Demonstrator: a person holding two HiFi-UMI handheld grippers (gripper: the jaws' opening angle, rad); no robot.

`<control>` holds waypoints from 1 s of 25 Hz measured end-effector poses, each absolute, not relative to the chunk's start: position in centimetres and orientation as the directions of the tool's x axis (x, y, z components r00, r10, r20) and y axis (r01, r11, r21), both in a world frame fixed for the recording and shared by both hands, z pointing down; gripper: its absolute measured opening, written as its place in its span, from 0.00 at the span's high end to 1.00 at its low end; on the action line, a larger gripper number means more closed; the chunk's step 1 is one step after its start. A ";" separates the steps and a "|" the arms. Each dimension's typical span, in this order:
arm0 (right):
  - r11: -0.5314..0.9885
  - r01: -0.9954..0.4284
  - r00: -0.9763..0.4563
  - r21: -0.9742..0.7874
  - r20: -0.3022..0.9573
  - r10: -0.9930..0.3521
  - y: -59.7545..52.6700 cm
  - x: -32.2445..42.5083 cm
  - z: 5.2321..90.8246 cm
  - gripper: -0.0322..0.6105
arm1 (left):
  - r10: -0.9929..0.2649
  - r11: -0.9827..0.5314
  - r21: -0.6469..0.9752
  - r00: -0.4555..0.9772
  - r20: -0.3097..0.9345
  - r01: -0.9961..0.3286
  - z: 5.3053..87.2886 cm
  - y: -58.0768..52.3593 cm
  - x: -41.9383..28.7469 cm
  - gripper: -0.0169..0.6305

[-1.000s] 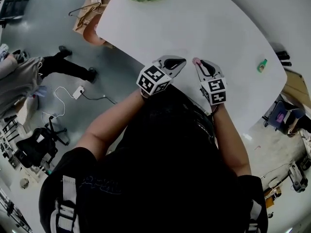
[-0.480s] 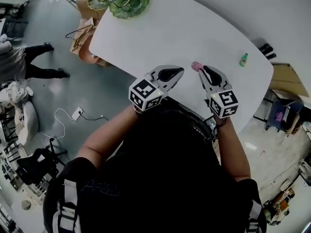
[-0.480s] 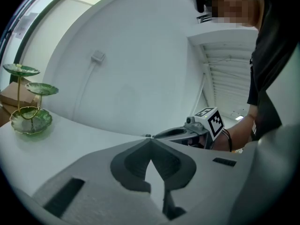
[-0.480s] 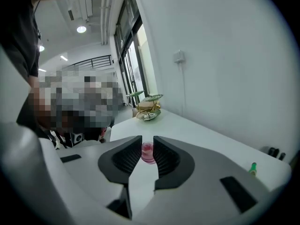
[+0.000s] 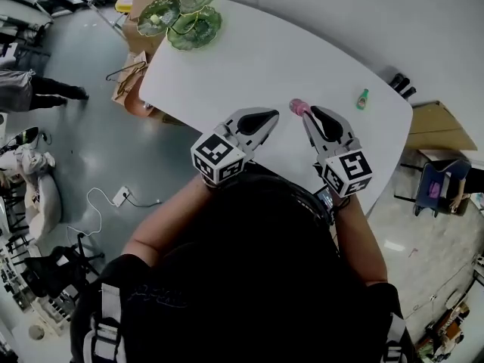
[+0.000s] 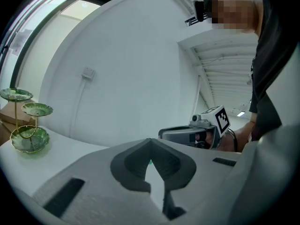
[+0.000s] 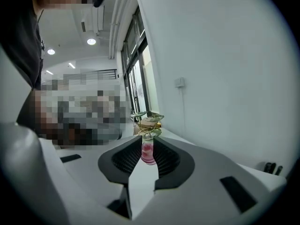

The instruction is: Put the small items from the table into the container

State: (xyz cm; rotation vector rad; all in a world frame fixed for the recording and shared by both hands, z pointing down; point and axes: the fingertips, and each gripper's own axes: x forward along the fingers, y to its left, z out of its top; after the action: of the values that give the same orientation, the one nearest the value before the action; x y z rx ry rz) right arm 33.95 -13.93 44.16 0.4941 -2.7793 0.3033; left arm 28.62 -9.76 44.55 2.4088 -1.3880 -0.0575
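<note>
My right gripper (image 5: 305, 113) is shut on a small pink bottle (image 5: 299, 107) and holds it above the near edge of the white table (image 5: 302, 59). The right gripper view shows the pink bottle (image 7: 147, 153) pinched upright between the ribbed pads of that gripper (image 7: 147, 143). My left gripper (image 5: 273, 114) hovers beside it to the left, its jaws (image 6: 150, 142) shut with nothing in them. A small green bottle (image 5: 363, 98) stands on the table to the far right. A green tiered dish stand (image 5: 185, 13) is at the table's far left end.
A curved white wall (image 5: 378, 13) backs the table. Boxes and a bag (image 5: 132, 74) sit on the floor by the table's left end. Dark items (image 5: 401, 85) and a brown box (image 5: 435, 127) lie past its right end. A person (image 5: 30, 89) stands on the floor at left.
Both grippers have risen off the table, the right one carrying the pink bottle up with it. The dish stand has come fully into the head view.
</note>
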 end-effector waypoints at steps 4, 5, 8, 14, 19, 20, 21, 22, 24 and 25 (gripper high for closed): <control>0.927 -0.336 -0.911 -0.167 0.308 -0.275 -14.0 33.9 43.8 0.82 | -0.856 -0.427 0.323 0.492 0.157 -0.845 44.6 -9.5 28.8 0.97; 0.930 -0.323 -0.916 -0.174 0.305 -0.261 -13.9 33.7 43.8 0.82 | -0.860 -0.417 0.323 0.483 0.162 -0.850 44.6 -9.4 28.7 0.97; 0.943 -0.273 -0.930 -0.189 0.302 -0.209 -13.5 32.6 44.0 0.82 | -0.882 -0.370 0.321 0.438 0.174 -0.872 44.4 -8.8 27.7 0.97; 0.971 -0.153 -0.952 -0.184 0.292 -0.095 -11.3 27.3 44.0 0.82 | -0.936 -0.233 0.319 0.301 0.183 -0.919 44.5 -5.1 22.2 0.97; 0.983 -0.054 -0.957 -0.176 0.289 -0.001 -7.9 21.9 43.4 0.82 | -0.968 -0.130 0.321 0.190 0.165 -0.938 43.9 -0.9 17.2 0.97; 0.984 -0.040 -0.958 -0.175 0.286 0.012 -7.1 20.7 43.1 0.82 | -0.972 -0.115 0.322 0.174 0.160 -0.940 43.8 0.0 16.1 0.97; 0.985 -0.025 -0.959 -0.172 0.284 0.025 -6.3 19.5 43.0 0.82 | -0.976 -0.100 0.325 0.157 0.153 -0.940 43.6 1.0 14.9 0.97; 0.985 -0.009 -0.959 -0.170 0.282 0.040 -5.5 18.1 42.9 0.82 | -0.979 -0.085 0.328 0.139 0.146 -0.941 43.4 2.0 13.7 0.97; 0.985 0.018 -0.957 -0.169 0.282 0.066 -3.5 15.2 42.8 0.82 | -0.985 -0.058 0.329 0.108 0.136 -0.942 43.1 4.1 10.9 0.97; 0.985 0.029 -0.957 -0.171 0.281 0.077 -2.3 13.6 42.8 0.82 | -0.986 -0.049 0.329 0.098 0.132 -0.943 42.9 5.2 9.5 0.97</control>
State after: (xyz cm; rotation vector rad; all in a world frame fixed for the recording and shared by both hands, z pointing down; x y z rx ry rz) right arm 13.62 -2.35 42.76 -0.0776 -2.8396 0.2392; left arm 9.55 5.25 42.95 2.0518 -1.9010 -0.1828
